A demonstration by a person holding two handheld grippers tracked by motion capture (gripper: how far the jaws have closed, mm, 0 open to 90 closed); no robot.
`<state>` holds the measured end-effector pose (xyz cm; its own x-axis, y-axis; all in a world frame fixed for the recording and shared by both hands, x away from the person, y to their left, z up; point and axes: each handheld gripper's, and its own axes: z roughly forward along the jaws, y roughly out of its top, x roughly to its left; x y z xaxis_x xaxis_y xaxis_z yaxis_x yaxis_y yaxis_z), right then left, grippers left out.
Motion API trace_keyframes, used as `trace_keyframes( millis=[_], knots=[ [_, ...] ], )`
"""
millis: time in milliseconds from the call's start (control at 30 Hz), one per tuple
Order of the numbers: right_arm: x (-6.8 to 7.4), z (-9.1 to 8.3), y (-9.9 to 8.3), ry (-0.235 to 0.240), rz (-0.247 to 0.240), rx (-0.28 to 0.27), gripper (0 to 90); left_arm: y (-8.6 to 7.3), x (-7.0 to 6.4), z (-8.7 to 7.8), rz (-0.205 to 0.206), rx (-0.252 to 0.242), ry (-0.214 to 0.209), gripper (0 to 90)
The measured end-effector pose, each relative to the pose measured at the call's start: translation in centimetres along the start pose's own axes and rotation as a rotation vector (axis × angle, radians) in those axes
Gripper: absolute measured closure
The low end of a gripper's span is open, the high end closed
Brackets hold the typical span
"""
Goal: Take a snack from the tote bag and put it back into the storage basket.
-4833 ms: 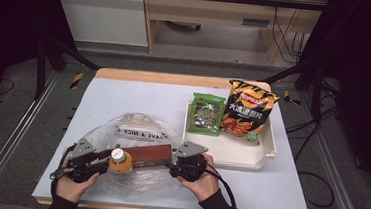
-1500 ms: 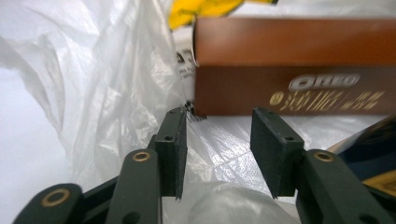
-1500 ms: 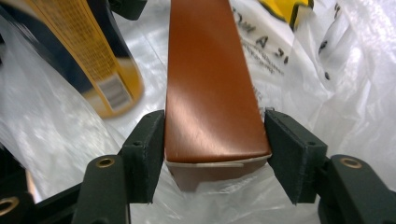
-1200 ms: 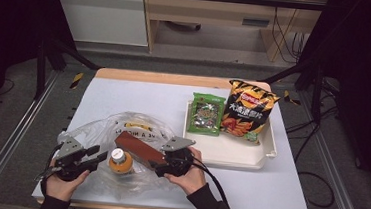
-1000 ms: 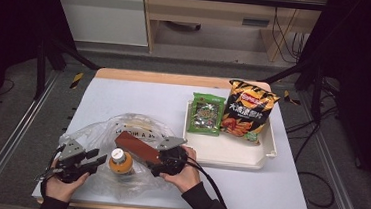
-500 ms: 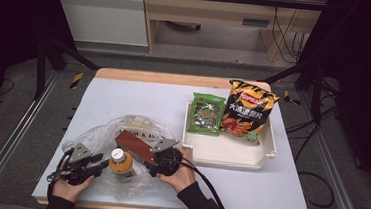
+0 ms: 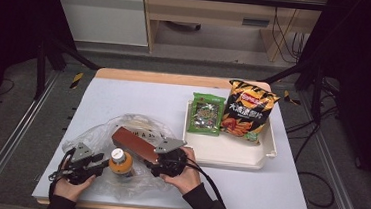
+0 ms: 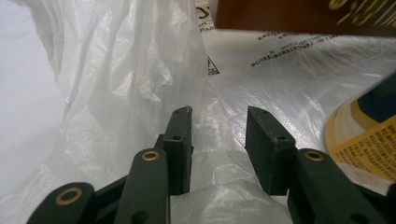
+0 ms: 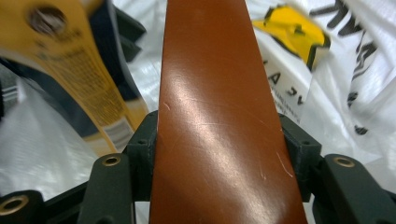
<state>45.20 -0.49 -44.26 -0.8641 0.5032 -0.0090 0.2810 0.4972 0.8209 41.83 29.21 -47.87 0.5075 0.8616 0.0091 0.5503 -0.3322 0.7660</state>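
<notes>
Near the table's (image 7: pixel 124 94) front left corner lies the crinkled clear plastic bag (image 7: pixel 95 137). Your right gripper (image 9: pixel 217 140) clamps the flat brown box (image 7: pixel 133 143) over it; your left gripper (image 8: pixel 217 135), jaws narrowly parted, straddles a bag fold beside the orange-capped bottle (image 7: pixel 120 162).

Reddish-brown box (image 7: pixel 135 144), clear crinkled bag (image 7: pixel 136 126) with black print.
Orange bottle (image 7: pixel 120 163) wears a yellow-and-navy label; green packet (image 7: pixel 207 113) and black-orange chip bag (image 7: pixel 245 109) lie on a cream tray (image 7: pixel 230 153), pale grey table (image 7: pixel 124 94) beneath.
</notes>
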Motion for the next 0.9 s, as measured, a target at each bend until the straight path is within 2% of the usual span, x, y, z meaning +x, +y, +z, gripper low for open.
trace_keyframes(
  millis=[433, 900],
  knots=[
    [0.1, -2.6, 2.8, 0.014, 0.016, -0.148, 43.9, 0.0, 0.0, 0.0, 0.0, 0.001, 0.003, 61.2],
    [-0.1, -5.3, 6.2, -0.007, 0.038, -0.275, 43.7, 0.0, -0.1, 0.0, 0.007, 0.007, 0.003, 61.2]
  ],
)
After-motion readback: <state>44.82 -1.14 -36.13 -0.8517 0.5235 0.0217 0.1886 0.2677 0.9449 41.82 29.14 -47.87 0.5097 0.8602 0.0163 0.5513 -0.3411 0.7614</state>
